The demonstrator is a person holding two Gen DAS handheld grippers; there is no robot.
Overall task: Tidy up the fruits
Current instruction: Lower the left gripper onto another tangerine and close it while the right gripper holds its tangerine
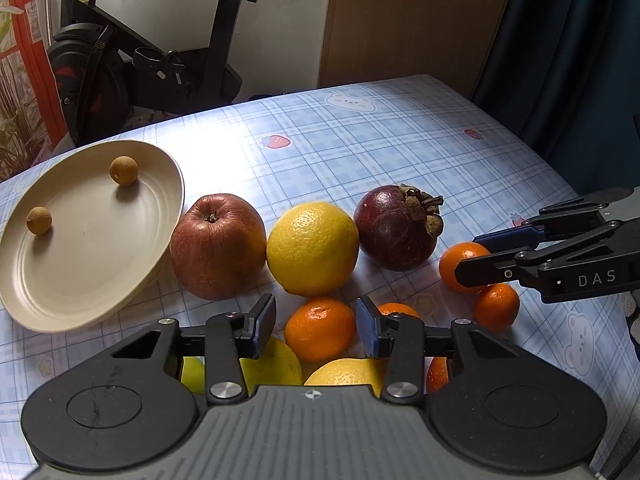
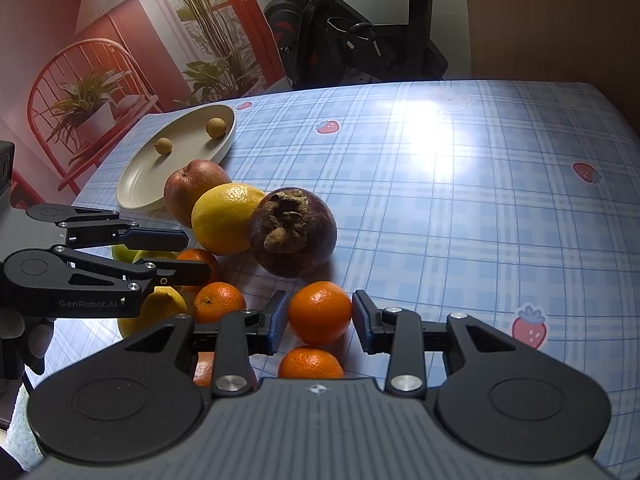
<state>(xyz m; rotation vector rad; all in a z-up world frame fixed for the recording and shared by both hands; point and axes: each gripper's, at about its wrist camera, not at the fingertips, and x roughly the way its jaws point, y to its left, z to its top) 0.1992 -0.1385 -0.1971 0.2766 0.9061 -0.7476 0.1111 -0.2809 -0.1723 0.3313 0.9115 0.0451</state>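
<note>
Right wrist, right gripper open around mandarin, 2 longans on plate

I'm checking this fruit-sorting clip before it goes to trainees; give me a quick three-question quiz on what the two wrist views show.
1. True or false: the plate holds two small brown fruits.
2. What sits between the open pads of the right claw? A) the apple B) a mandarin C) the mangosteen
3. Fill in: in the row by the plate, the yellow citrus lies between the apple and the ____.

Key
1. True.
2. B, the mandarin; whether the pads touch it is unclear.
3. Mangosteen.
</note>
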